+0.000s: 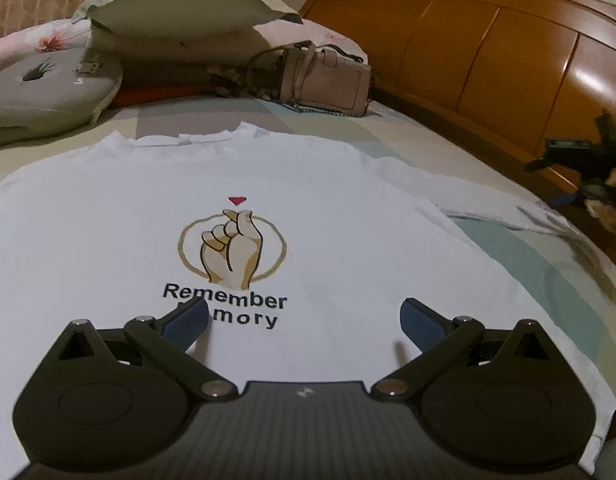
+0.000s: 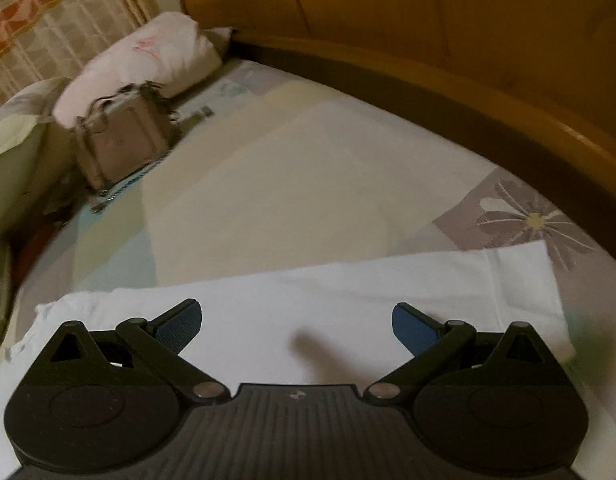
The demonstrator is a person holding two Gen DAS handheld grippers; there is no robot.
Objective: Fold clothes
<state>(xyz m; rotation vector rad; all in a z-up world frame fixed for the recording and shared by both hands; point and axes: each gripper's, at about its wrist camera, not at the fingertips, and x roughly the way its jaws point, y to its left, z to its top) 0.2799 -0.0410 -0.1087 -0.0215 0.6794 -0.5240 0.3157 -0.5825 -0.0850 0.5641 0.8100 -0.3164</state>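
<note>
Two grippers, left gripper [image 1: 303,320] and right gripper [image 2: 296,322], gape wide, empty, over white T-shirt [image 1: 328,208]; handbag [image 1: 324,80] closed.

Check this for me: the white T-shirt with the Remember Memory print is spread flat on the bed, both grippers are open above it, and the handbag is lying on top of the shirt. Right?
Not quite. The handbag is not on the white T-shirt; it sits apart on the bed, beyond the collar, against the pillows, as the left wrist view shows. The rest holds: the shirt lies spread flat, and the left gripper and right gripper are both open above it.
</note>
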